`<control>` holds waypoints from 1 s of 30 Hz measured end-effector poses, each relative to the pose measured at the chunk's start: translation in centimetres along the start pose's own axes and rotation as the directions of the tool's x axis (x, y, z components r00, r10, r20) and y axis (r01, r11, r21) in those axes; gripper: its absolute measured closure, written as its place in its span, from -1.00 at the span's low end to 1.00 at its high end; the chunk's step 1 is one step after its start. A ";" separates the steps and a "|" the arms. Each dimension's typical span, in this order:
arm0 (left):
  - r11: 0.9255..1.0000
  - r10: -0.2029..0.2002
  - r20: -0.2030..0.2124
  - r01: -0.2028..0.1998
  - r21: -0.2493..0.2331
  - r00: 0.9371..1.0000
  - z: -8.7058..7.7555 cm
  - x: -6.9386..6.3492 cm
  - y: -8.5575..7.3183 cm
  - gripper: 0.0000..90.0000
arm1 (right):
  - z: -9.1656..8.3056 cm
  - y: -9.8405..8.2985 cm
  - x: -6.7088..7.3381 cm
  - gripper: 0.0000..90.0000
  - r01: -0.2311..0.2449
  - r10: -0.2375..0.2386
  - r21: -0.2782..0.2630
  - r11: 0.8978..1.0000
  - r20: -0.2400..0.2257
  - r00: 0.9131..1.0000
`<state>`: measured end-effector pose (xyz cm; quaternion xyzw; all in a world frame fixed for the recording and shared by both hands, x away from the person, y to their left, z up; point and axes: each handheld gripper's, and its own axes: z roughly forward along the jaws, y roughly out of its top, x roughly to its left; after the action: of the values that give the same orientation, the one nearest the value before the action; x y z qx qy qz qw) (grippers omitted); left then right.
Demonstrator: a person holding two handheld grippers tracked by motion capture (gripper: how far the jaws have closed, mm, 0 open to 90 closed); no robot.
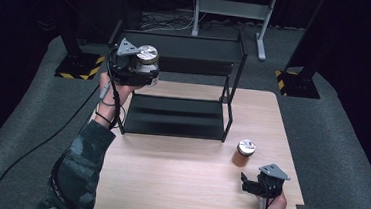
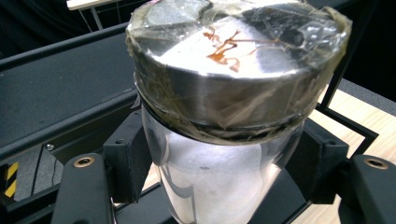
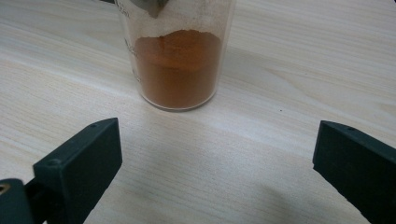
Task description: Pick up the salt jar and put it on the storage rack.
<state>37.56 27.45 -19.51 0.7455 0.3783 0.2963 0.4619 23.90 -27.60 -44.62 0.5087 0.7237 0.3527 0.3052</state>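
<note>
High view: the left tool [image 1: 143, 70] is seen raised at the left end of the black shelf rack [image 1: 177, 116], level with its upper shelf, and is closed on a clear jar [image 1: 147, 61] with a silver lid. Left gripper view: the jar [image 2: 224, 168] is held upright, pressed by the black pads [image 2: 128, 163] on both sides just under the lid, which is wrapped in crinkled clear tape and marked with a brown smear. An orange-filled jar [image 1: 243, 153] is observed standing upright on the table [image 1: 177, 184], in front of the rack's right front leg. The right tool [image 1: 248, 182] is held low in front of that jar, near it and apart. Right gripper view: its jaws are spread wide with nothing between them, and the orange-filled jar [image 3: 177, 60] is noted beyond them.
</note>
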 end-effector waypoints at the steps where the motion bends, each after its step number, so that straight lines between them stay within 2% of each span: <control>1: 1.000 0.002 0.001 -0.002 0.000 1.000 0.0 0.0 0.1 -0.32 | 0.0 0.0 0.0 -1.00 0.000 0.000 0.000 1.000 0.000 1.000; 30: 1.000 -0.005 0.015 0.006 -0.024 1.000 0.1 0.3 2.7 -0.32 | 0.0 0.0 0.0 -1.00 -0.003 0.003 -0.001 1.000 -0.001 1.000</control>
<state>38.55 26.85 -17.08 0.7411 0.3734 0.2940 0.4743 23.87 -27.61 -44.63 0.5096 0.7227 0.3538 0.3047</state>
